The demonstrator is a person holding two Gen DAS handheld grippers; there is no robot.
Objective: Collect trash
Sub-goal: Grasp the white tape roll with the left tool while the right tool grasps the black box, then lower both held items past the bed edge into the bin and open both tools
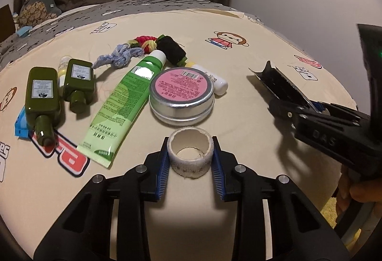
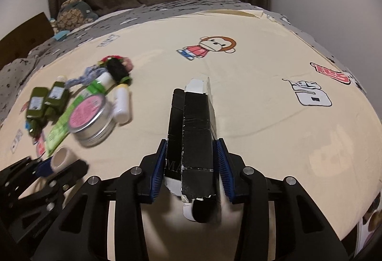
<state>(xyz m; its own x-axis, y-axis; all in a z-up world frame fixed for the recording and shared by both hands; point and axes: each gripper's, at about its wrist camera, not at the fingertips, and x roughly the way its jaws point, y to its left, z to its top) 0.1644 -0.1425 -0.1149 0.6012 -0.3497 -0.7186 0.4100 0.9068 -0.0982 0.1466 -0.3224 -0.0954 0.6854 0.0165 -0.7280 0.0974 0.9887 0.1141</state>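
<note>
My left gripper (image 1: 190, 158) is shut on a used white tape roll (image 1: 190, 153), its blue pads pressing both sides, just above the cream bedsheet. The roll also shows at the lower left of the right wrist view (image 2: 62, 157). My right gripper (image 2: 191, 166) is shut on a torn, flattened black carton (image 2: 193, 134), held lengthwise between the pads. In the left wrist view the carton (image 1: 278, 84) and the right gripper (image 1: 300, 112) are at the right, apart from the roll.
On the sheet lie a round tin with pink label (image 1: 182, 96), a green tube (image 1: 124, 103), two dark green bottles (image 1: 43, 98), a white stick (image 1: 216, 80), a black spool (image 1: 172, 49), a knotted rope toy (image 1: 129, 50). A plush toy (image 1: 35, 7) sits far left.
</note>
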